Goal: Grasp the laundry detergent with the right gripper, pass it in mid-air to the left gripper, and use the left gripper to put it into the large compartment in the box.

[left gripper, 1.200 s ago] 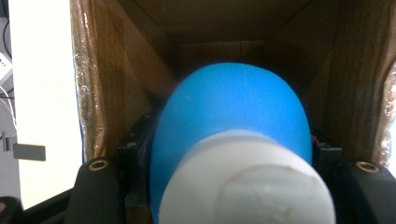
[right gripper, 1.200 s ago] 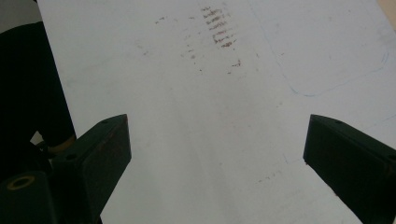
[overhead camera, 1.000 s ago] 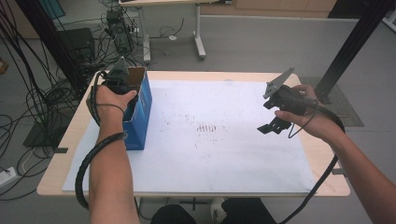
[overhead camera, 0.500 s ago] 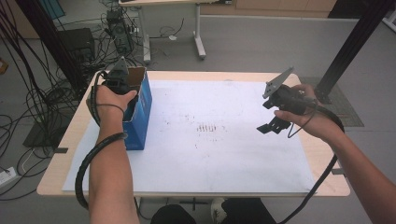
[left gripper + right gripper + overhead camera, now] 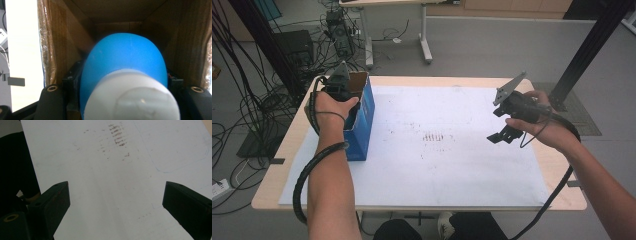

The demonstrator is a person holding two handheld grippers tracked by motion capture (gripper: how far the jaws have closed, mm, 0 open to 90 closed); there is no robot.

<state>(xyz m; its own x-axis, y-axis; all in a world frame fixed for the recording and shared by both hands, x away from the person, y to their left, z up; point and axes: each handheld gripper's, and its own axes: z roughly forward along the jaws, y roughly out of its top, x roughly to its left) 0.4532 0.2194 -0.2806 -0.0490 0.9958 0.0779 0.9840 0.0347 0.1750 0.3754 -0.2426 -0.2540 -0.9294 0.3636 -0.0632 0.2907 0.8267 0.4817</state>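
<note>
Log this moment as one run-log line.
left hand-held gripper: shut on blue bottle, inside blue box | right hand-held gripper: open, empty, over white sheet

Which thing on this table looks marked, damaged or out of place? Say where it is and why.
The white sheet carries brownish smudges near its middle, like rubbed-in stains. The blue box has its top open, its edge film wrinkled. Nothing is spilled.

left gripper (image 5: pixel 338 87): black, grey pointy plate, ribbed black cable | right gripper (image 5: pixel 503 134): black, flat square jaws, round screw holes
</note>
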